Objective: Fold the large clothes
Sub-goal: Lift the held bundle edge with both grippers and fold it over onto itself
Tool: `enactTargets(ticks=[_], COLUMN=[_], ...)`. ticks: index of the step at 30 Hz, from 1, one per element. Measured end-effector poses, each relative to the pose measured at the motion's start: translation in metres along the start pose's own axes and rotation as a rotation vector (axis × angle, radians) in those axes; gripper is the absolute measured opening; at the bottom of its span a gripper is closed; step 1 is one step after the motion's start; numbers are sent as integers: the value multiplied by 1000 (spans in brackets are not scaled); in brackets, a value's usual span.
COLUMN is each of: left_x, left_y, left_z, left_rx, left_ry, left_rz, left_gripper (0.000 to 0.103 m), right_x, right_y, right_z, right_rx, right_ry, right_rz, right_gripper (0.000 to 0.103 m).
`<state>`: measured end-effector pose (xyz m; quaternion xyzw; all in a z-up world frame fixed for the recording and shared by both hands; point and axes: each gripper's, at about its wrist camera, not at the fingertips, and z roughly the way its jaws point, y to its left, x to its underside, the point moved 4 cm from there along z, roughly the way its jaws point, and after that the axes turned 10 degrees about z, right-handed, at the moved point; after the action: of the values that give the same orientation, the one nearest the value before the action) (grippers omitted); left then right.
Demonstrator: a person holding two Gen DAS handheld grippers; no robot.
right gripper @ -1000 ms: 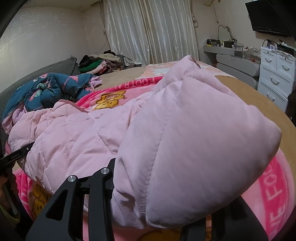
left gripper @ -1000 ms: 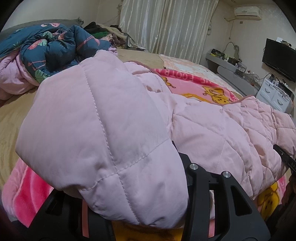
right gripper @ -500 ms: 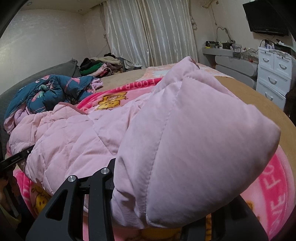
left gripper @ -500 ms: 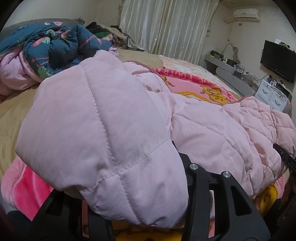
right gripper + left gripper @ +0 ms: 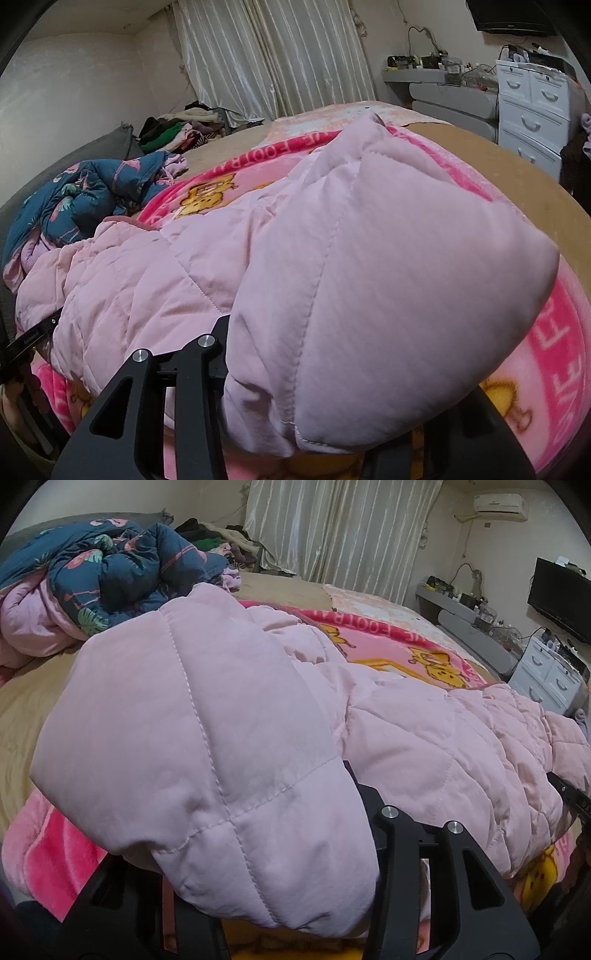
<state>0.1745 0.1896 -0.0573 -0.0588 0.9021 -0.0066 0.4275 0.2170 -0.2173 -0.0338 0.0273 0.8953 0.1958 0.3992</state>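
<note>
**Pink quilted coat held at both ends over the bed**

Here, the pink quilted coat (image 5: pixel 207 738) stretches across the near edge of the bed (image 5: pixel 33 701), lying on a bright pink cartoon blanket (image 5: pixel 554 354) that covers the tan sheet. Each end of the coat (a puffy padded corner in both views) bulges up over a tool. The left tool (image 5: pixel 295 915) is closed on the coat's left end, the fabric bunched between its black fingers (image 5: pixel 424 886). The right tool (image 5: pixel 332 443) likewise grips the coat's other end (image 5: pixel 388 295), with one black finger (image 5: pixel 166 406) showing at the left of that view and the rest buried under padding. Between the two tools the coat sags in soft folds.

Farther back on the bed sits a crumpled dark blue floral quilt (image 5: pixel 110 572), and beyond it a pile of clothes (image 5: pixel 177 133) near the pale curtains (image 5: pixel 340 531). A white drawer unit (image 5: pixel 535 107) and a wall-mounted television (image 5: pixel 561 598) stand off to the right side of the room.
</note>
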Motion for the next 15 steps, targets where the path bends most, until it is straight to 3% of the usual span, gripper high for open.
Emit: enactTargets(ticks=[15], left_x=[13], left_y=[-1], left_z=[1], left_rx=[-12], left_ry=[29], left_rz=[3], left_gripper=[39], right_x=[19], right_y=[-12], right_z=[11], right_rx=[20], right_ry=[41], right_rz=[66], right_gripper=[46])
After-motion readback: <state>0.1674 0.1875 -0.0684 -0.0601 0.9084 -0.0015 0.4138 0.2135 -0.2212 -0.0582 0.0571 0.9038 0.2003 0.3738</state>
